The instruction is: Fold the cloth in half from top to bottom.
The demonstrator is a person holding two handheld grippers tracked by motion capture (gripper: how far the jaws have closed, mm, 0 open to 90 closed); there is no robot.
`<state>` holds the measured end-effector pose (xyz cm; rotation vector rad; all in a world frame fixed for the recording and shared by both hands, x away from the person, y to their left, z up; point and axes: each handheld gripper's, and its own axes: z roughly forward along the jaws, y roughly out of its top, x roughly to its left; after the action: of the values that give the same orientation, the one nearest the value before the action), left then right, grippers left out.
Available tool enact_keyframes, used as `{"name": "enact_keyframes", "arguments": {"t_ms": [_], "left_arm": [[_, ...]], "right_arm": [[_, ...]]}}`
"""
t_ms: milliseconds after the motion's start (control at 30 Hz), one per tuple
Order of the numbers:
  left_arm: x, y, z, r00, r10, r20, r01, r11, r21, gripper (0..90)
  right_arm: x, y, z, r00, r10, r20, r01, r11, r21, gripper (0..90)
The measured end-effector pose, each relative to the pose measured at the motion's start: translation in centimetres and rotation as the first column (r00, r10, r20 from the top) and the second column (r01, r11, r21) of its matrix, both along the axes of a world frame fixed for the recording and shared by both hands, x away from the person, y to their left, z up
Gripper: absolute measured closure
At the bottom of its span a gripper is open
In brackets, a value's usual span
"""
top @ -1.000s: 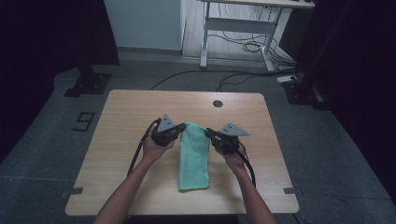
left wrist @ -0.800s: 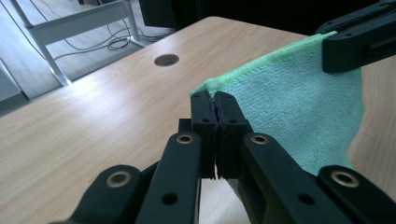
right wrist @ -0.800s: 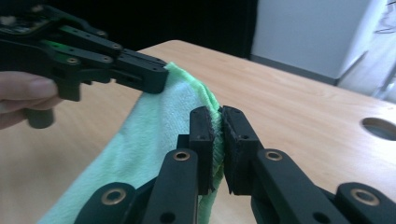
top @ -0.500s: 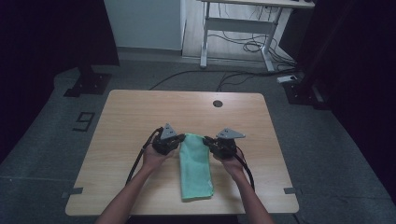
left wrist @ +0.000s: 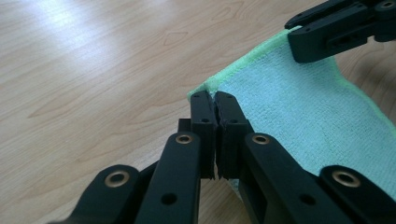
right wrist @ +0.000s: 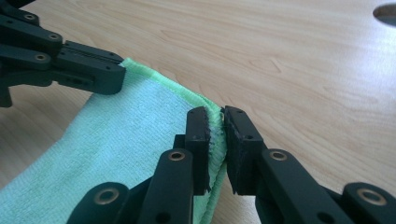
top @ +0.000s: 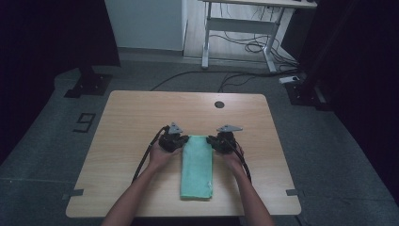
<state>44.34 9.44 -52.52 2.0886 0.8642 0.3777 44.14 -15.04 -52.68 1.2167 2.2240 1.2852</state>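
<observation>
Towel [top: 196, 167], green, folded lengthwise, table [top: 141, 117] centre; far corners at 12 o'clock clamped by left gripper [left wrist: 214, 100] and right gripper [right wrist: 215, 116], the right's jaws just easing. Step: laying down. Next, likely: release both.

Both forearms reach in from the near edge, angled slightly toward each other, each hand wrapped around its tool. The left gripper [top: 181, 140] sits low, jaws pressed tight together — clamped on a cloth corner. The right gripper [top: 214, 141] mirrors it across a narrow gap, its jaws just easing apart, pads still pinching the fold between them.
</observation>
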Motion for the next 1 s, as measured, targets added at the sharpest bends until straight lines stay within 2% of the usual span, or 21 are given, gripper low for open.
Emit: {"name": "enact_keyframes", "arguments": {"t_ms": [67, 133, 167, 233, 300, 333, 433, 467, 567, 667, 800, 867, 933, 1000], "left_arm": [[0.1, -0.1, -0.1, 1.0, 0.0, -0.002, 0.0, 1.0, 0.004, 87.4], [0.1, -0.1, -0.2, 1.0, -0.002, -0.004, 0.002, 1.0, 0.003, 87.4], [0.2, -0.1, -0.2, 1.0, -0.003, -0.004, 0.003, 1.0, 0.002, 87.5], [0.2, 0.0, -0.2, 1.0, -0.006, -0.004, 0.006, 1.0, 0.002, 87.5], [0.2, 0.0, -0.3, 1.0, -0.008, 0.0, 0.008, 1.0, 0.001, 87.5], [0.2, 0.0, -0.3, 1.0, -0.009, 0.0, 0.009, 1.0, 0.001, 87.5], [0.2, -0.1, -0.4, 1.0, -0.008, -0.001, 0.008, 1.0, -0.001, 87.5], [0.2, -0.1, -0.3, 1.0, -0.008, 0.0, 0.008, 1.0, -0.001, 87.4], [0.1, -0.1, -0.2, 0.9999, -0.013, 0.005, 0.013, 0.9999, -0.002, 87.5], [0.1, 0.0, -0.1, 0.9999, -0.013, 0.007, 0.013, 0.9999, -0.004, 87.4], [0.0, 0.0, 0.0, 0.9998, -0.015, 0.012, 0.015, 0.9999, -0.005, 87.5], [0.1, 0.0, 0.0, 0.9998, -0.016, 0.011, 0.016, 0.9998, -0.007, 87.5], [0.0, 0.0, 0.0, 0.9998, -0.014, 0.01, 0.015, 0.9998, -0.014, 87.5], [-0.1, 0.0, 0.2, 0.9998, -0.019, 0.01, 0.02, 0.9993, -0.031, 87.5]], "right_arm": [[0.1, -0.2, -0.2, 0.9999, -0.005, -0.01, 0.005, 1.0, 0.005, 75.1], [0.1, -0.3, -0.1, 0.9994, -0.036, 0.005, 0.036, 0.9994, 0.002, 63.2], [-0.1, -0.5, 0.2, 0.9984, -0.056, 0.008, 0.056, 0.9983, 0.015, 61.2], [-0.7, -0.9, 1.0, 0.998, -0.06, 0.018, 0.059, 0.9967, 0.055, 61.0], [-1.5, -0.9, 1.6, 0.9993, -0.018, 0.032, 0.015, 0.9959, 0.089, 61.2], [-2.3, -0.4, 2.0, 0.9981, 0.049, 0.037, -0.053, 0.993, 0.106, 61.9], [-3.5, 1.1, 2.0, 0.9897, 0.14, 0.032, -0.142, 0.9825, 0.12, 63.3], [-3.9, 2.2, 1.7, 0.9823, 0.186, 0.026, -0.187, 0.9769, 0.103, 64.4], [-4.7, 4.6, 1.0, 0.9642, 0.265, 0.002, -0.265, 0.9629, 0.051, 68.1], [-4.9, 6.3, 0.1, 0.953, 0.301, -0.031, -0.301, 0.9534, 0.023, 74.6], [-5.0, 7.0, -1.1, 0.9432, 0.322, -0.081, -0.326, 0.9445, -0.038, 80.3], [-5.3, 7.0, -1.2, 0.9373, 0.34, -0.077, -0.343, 0.9384, -0.04, 81.8], [-5.6, 7.3, -1.4, 0.9263, 0.369, -0.078, -0.374, 0.9252, -0.066, 81.8], [-5.8, 7.6, -1.7, 0.9202, 0.383, -0.082, -0.39, 0.9162, -0.094, 81.9]]}}
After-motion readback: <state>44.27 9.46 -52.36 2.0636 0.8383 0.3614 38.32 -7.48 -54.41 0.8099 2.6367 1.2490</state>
